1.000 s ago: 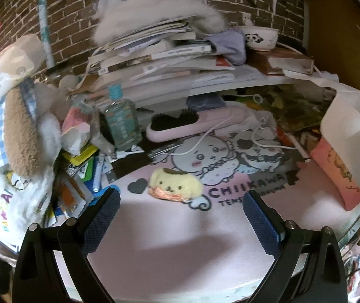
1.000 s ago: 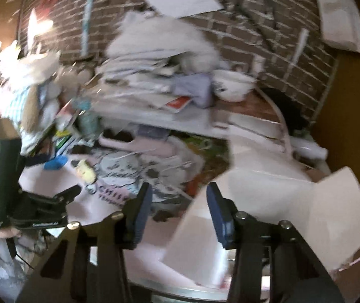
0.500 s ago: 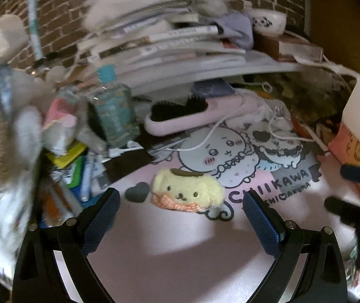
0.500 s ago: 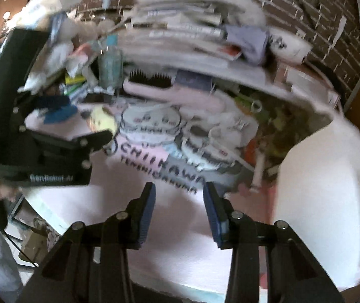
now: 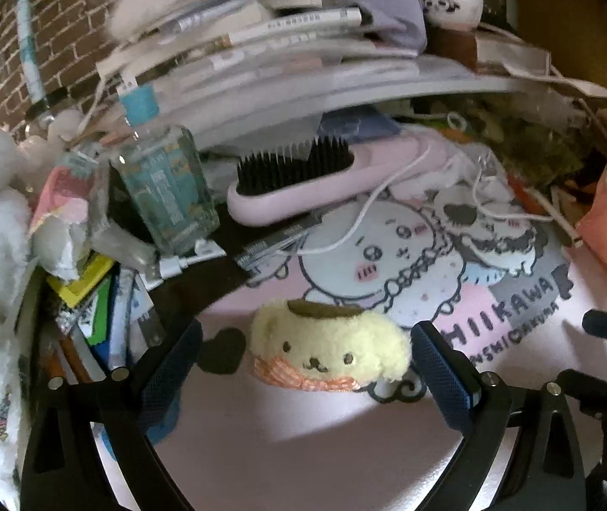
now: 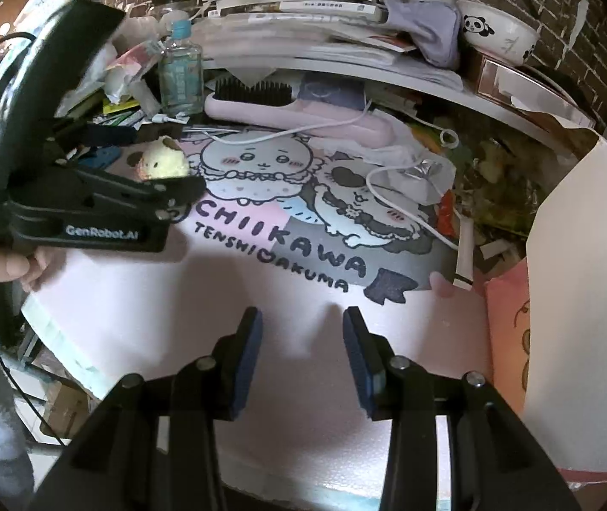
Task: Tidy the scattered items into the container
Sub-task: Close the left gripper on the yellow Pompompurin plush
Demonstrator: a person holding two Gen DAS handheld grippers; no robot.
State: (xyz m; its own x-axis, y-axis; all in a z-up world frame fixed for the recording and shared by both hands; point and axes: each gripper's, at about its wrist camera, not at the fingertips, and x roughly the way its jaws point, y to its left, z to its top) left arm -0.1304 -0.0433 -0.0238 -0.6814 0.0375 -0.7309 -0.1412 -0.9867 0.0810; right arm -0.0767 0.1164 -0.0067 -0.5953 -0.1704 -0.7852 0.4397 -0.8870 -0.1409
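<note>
My left gripper [image 5: 303,366] lined up on the yellow dog plush [image 5: 329,351], fingers spread either side of it.

The plush lies flat on the pink desk mat [image 5: 303,447], straight ahead at twelve o'clock between my left fingertips; neither pad looks to be touching it yet, so I judge the squeeze is the step in hand. I keep the jaws wide because the toy is broad and soft, and a low, level approach should take it by the sides. My right gripper [image 6: 301,349] hovers over bare mat with its fingers apart, holding nothing, kept clear so it doesn't crowd the pick. The open pink-and-white box [image 6: 580,298] stands at about three o'clock of my right gripper, where I mean the plush to go. A hairbrush [image 5: 324,187] and a bottle [image 5: 167,196] wait at eleven to twelve o'clock.
</note>
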